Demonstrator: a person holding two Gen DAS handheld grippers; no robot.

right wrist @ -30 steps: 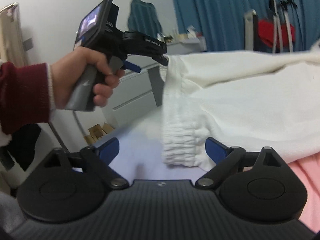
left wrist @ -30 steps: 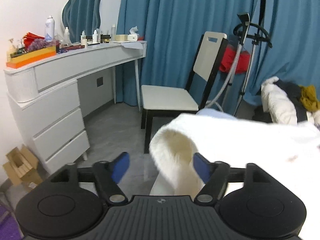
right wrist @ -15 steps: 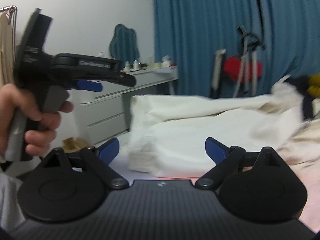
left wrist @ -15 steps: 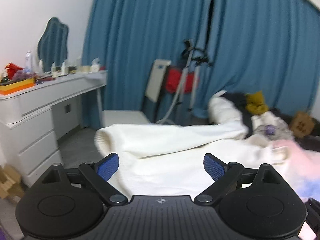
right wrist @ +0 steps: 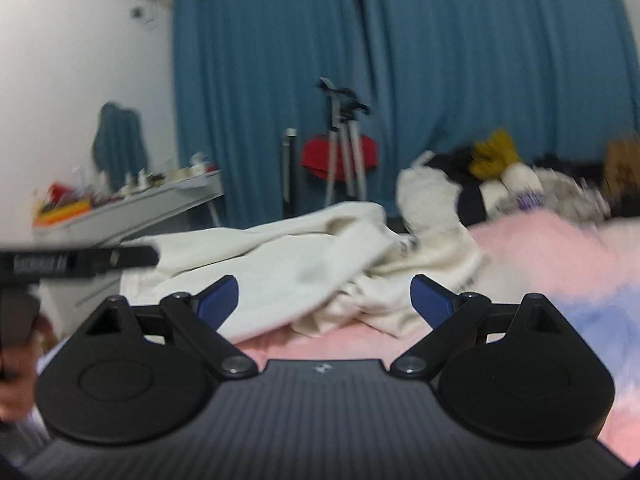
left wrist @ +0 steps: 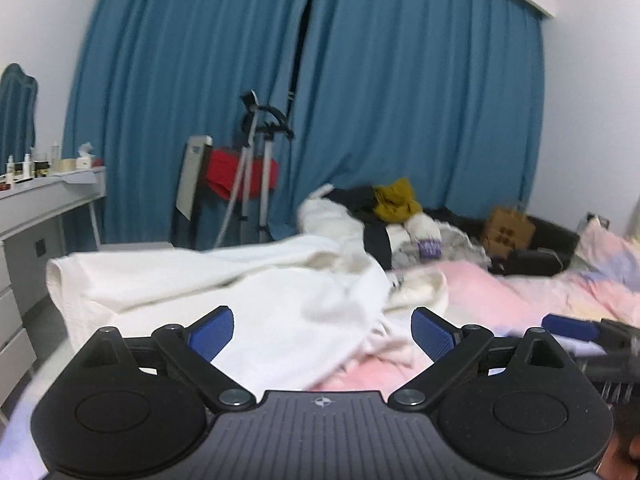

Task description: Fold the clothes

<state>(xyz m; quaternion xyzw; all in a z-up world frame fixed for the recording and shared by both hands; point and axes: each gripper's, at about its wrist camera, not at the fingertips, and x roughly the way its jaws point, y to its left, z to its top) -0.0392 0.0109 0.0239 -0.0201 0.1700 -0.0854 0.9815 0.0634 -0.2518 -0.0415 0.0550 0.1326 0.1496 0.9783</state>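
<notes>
Left gripper (left wrist: 322, 330) at lower centre of its frame, blue pads (left wrist: 210, 330) spread wide, nothing between them. Right gripper (right wrist: 324, 300) likewise low in its frame, spread apart and empty. White garment (left wrist: 224, 280) lying rumpled across the pink bedsheet (left wrist: 520, 296), filling centre left, just beyond both sets of fingertips. Heap of unfolded clothes (left wrist: 384, 216) at centre right, well behind. Blue curtain (left wrist: 400, 100) across the top. Hand (right wrist: 18, 376) at lower left edge of the right view, blurred.
</notes>
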